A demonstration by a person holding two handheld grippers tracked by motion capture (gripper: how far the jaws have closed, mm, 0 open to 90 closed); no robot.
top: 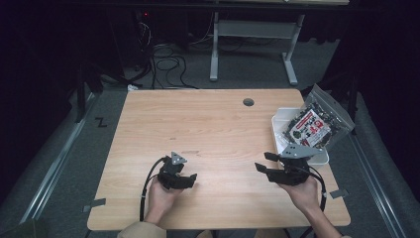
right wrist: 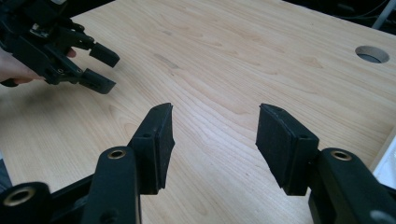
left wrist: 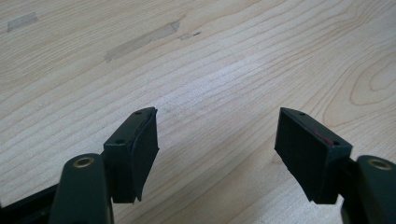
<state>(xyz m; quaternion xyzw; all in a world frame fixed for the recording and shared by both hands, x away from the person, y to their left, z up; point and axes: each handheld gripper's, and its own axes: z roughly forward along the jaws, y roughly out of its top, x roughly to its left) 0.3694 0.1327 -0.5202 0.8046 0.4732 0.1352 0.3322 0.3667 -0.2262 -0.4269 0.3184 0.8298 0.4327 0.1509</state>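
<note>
My left gripper rests low over the wooden table at the front left, held in a hand, jaws pointing right. In the left gripper view its jaws stand open over bare wood with nothing between them. My right gripper is held at the front right, jaws pointing left toward the other one. Seen in the right gripper view, those jaws are open and empty above the tabletop, and the left gripper shows farther off at the upper left, also open.
A white tray sits at the table's right edge with a clear bag of dark snacks leaning in it, just behind the right gripper. A round cable hole lies near the far edge. Beyond the table stand desk legs and cables on the floor.
</note>
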